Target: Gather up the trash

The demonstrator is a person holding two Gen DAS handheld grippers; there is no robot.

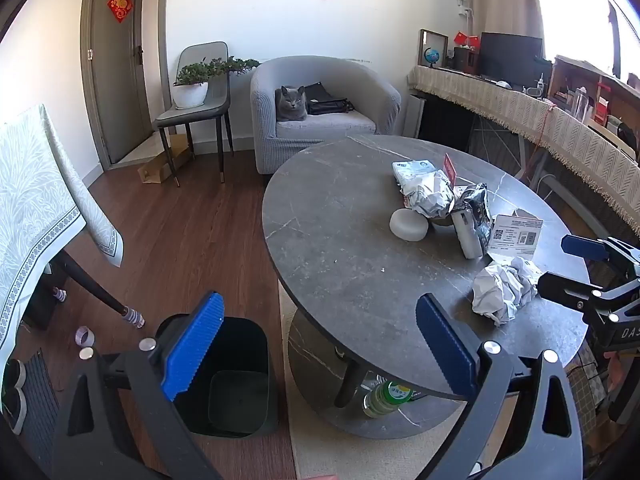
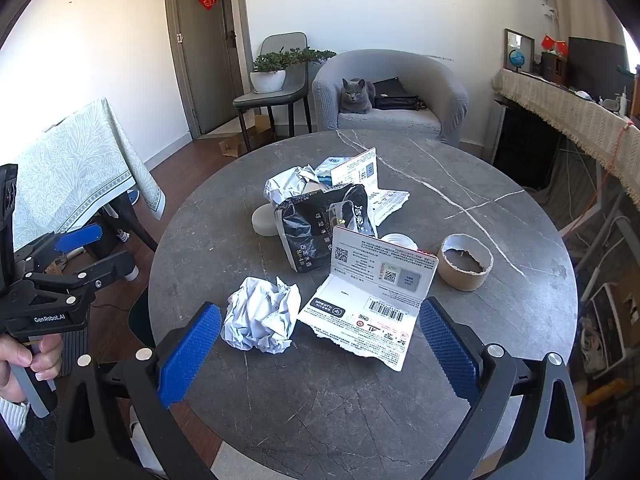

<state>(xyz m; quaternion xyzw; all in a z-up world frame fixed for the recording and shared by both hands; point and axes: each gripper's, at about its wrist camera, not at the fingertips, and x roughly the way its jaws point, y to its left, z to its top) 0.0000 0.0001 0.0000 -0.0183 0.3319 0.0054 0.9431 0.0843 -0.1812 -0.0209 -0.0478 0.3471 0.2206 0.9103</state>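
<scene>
Trash lies on the round grey table point(image 2: 500, 240): a crumpled white paper ball point(image 2: 262, 316), a torn printed card point(image 2: 368, 300), a black foil bag point(image 2: 320, 232), a cardboard tape core point(image 2: 464, 260) and more crumpled wrapping point(image 2: 288, 184). My right gripper point(image 2: 320, 352) is open and empty, just short of the paper ball and card. My left gripper point(image 1: 316, 348) is open and empty, beside the table's edge and above a black bin point(image 1: 232, 376) on the floor. The paper ball point(image 1: 504, 292) and the right gripper point(image 1: 560, 268) show in the left wrist view.
A white round puck point(image 2: 262, 220) and a white lid point(image 2: 396, 240) lie among the trash. A bottle point(image 1: 384, 396) sits on the table's lower shelf. A cloth-covered table point(image 1: 36, 208) stands left, a grey armchair with a cat point(image 1: 292, 104) behind, a long sideboard point(image 1: 520, 112) right.
</scene>
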